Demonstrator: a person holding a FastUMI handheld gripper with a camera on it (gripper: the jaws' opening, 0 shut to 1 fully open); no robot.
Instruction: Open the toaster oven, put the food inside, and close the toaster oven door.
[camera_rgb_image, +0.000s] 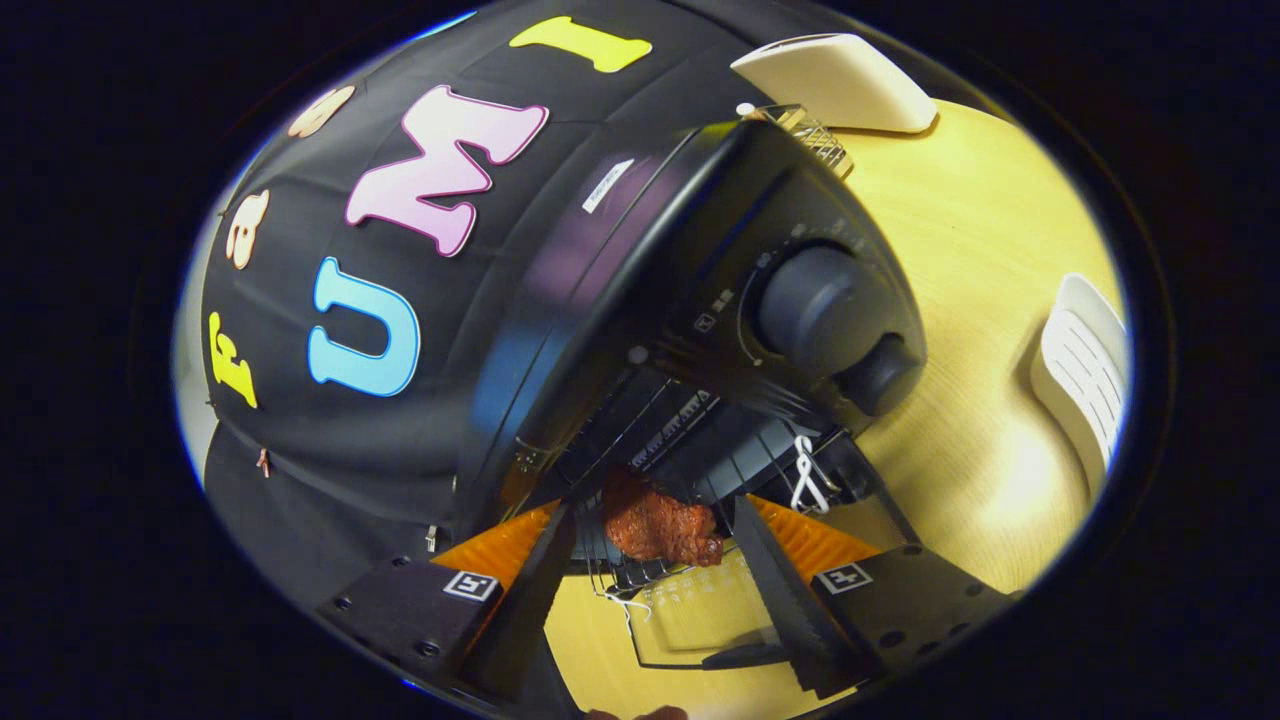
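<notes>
The black toaster oven (640, 260) stands on the wooden table, tilted in my view, with its door (690, 625) folded down toward me. A reddish-brown piece of food (660, 525) lies on the wire rack (625, 575) at the oven's mouth. My gripper (655, 508) straddles the food, one finger on each side. A strip of rack shows between the food and one finger (545, 570), and the other finger (775, 580) stands close beside it. The fingers are spread and do not press on the food.
Two round knobs (825, 305) stick out of the oven's control panel beside the opening. A white slotted rack (1085, 385) lies on the table (960, 280) past the oven's knob side, and a white board (835, 80) sits behind the oven. The door's handle (745, 655) lies just before my fingers.
</notes>
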